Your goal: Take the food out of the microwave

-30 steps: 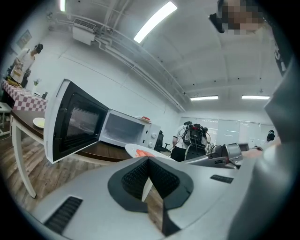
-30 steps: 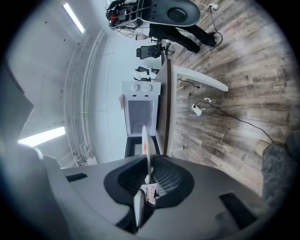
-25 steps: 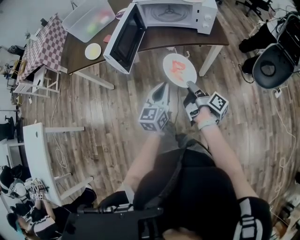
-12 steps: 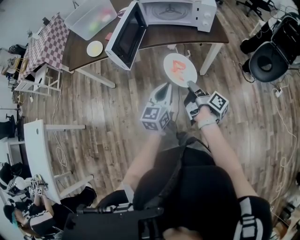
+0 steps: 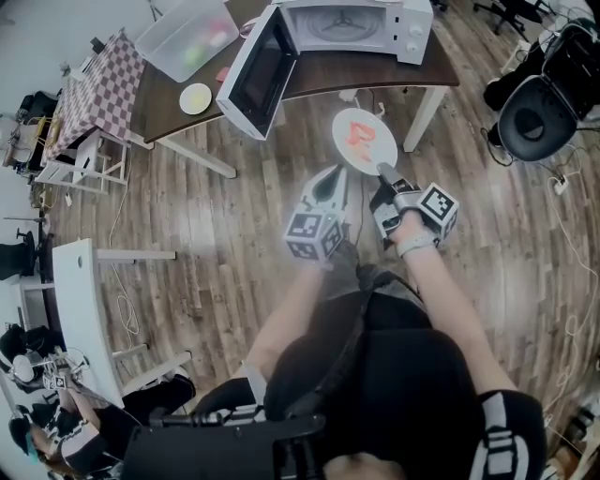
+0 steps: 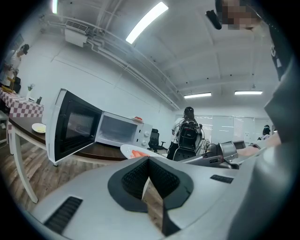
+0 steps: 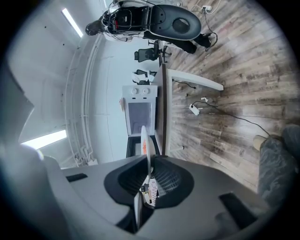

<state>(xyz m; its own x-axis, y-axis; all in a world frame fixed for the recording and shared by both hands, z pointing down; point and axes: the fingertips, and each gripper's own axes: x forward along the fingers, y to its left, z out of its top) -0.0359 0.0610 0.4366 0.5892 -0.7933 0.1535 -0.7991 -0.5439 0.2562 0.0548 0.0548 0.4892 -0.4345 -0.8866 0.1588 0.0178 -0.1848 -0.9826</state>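
Right gripper [image 5: 382,172] pinches the rim of a white plate [image 5: 367,155] carrying red food [image 5: 355,133], held over the wooden floor [image 5: 216,225] in front of the open, emptied microwave [image 5: 356,26]. Left gripper [image 5: 334,175] hovers alongside, jaws pressed together on nothing.

Dark counter [image 5: 328,73] carries a white microwave [image 5: 361,26], door open; a clear bin [image 5: 186,39]; a small dish [image 5: 195,98].
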